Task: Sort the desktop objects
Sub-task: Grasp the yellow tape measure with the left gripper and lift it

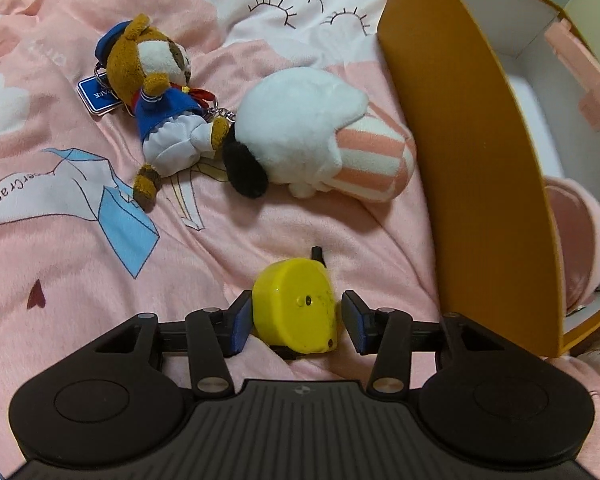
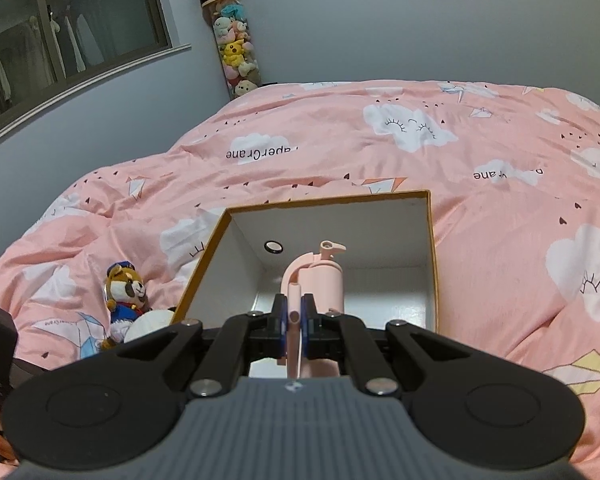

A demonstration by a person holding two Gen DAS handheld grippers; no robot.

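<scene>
A yellow tape measure (image 1: 296, 308) lies on the pink quilt between the fingers of my left gripper (image 1: 296, 318). The left pad is against it, a thin gap shows at the right pad, and the jaws stand open. My right gripper (image 2: 295, 316) is shut on the thin tube of a pink extinguisher-shaped toy (image 2: 326, 280). It holds the toy over the open orange box (image 2: 324, 199) with its white inside. That toy (image 1: 584, 76) also shows in the left wrist view, inside the box (image 1: 460, 140).
A brown plush animal in a blue sailor suit (image 1: 164, 92) and a white plush dog with striped trousers (image 1: 300, 120) lie left of the box. Inside the box are a small dark ring (image 2: 274, 247) and a pink round item (image 1: 572, 240). The wall stands beyond the bed.
</scene>
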